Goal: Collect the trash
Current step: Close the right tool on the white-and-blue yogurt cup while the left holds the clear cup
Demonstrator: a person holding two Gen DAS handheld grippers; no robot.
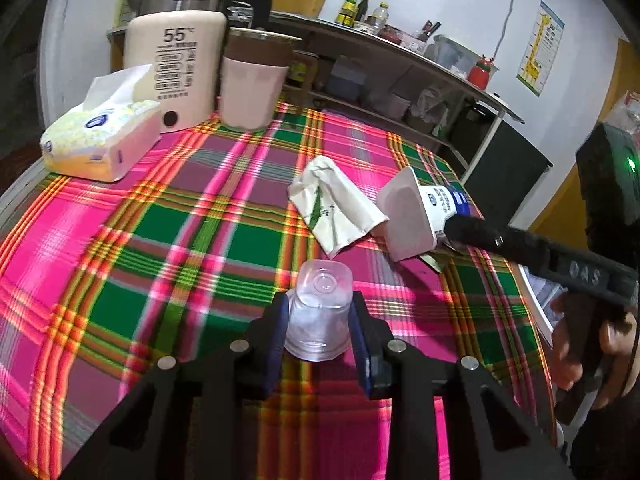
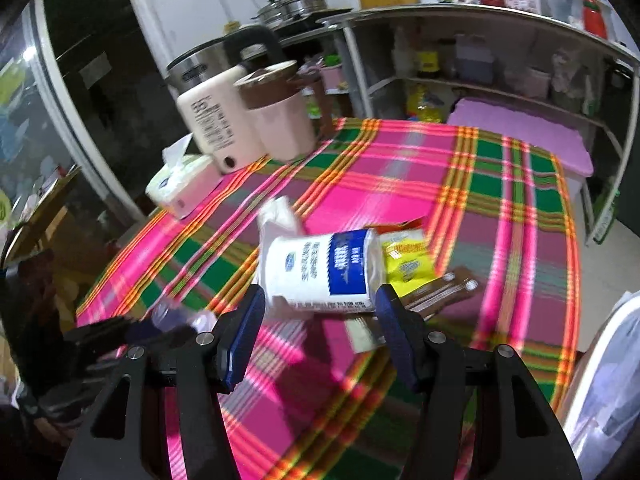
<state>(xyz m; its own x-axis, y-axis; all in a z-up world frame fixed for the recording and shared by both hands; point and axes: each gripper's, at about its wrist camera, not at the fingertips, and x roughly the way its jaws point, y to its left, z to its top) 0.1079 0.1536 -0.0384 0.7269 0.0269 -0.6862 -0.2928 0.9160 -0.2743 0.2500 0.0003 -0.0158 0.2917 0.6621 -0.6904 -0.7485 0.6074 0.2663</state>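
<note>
Meanwhile left tongs (image 1: 318,320) clamp the clear cup (image 1: 319,312), while the yogurt cup (image 2: 320,270) lies between the parted right tongs (image 2: 320,298)

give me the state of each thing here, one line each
left gripper: shut on clear plastic cup
clear plastic cup: upside down, held
right gripper: open around yogurt cup
yogurt cup: lying on its side
tissue pack: open, tissue sticking out
pink mug: upright

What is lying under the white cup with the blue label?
Under the white cup lie a yellow packet and brown sachets, partly visible; their covered parts and anything else beneath cannot be seen.
</note>
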